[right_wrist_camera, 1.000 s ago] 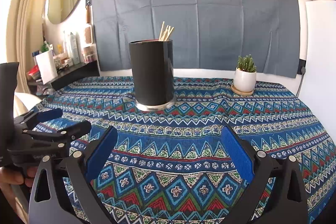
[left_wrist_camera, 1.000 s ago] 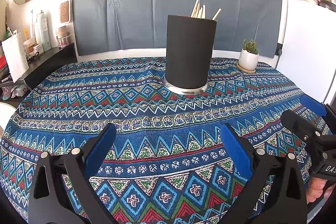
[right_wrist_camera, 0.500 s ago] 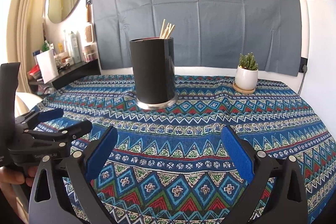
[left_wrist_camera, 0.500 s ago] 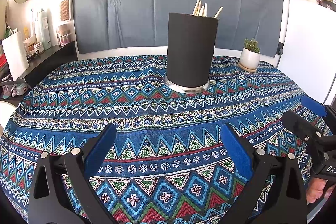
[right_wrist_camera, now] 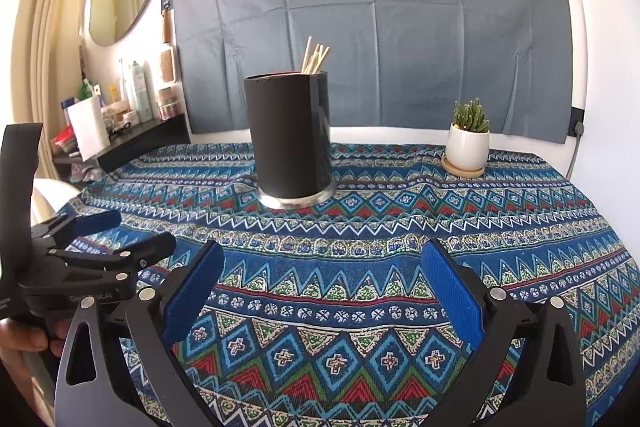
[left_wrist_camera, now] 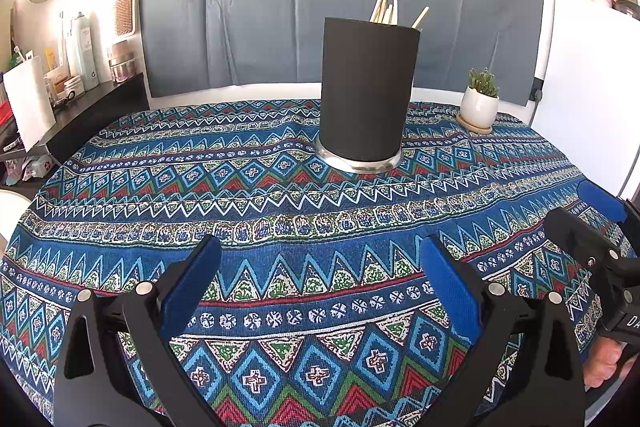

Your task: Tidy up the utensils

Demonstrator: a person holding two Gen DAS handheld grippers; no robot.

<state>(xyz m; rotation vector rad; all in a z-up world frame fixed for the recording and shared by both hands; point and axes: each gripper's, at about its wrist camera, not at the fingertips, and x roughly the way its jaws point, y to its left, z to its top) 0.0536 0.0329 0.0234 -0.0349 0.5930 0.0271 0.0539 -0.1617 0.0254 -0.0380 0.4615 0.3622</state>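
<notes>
Both tongs, left gripper (left_wrist_camera: 320, 275) and right gripper (right_wrist_camera: 322, 279), gape empty; chopsticks (left_wrist_camera: 390, 11) sit in holder (left_wrist_camera: 368, 95) at frame centre, so withdraw carefully.

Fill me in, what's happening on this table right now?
A person holds both grippers low over the patterned tablecloth, neither touching anything. The left gripper and right gripper both have jaws open and empty. The wooden chopsticks already stand in the black holder; no loose utensils show.

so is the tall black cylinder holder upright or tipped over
Upright. The tall black cylindrical holder stands on its silver base ring on the patterned tablecloth, with thin wooden sticks poking out the top.
</notes>
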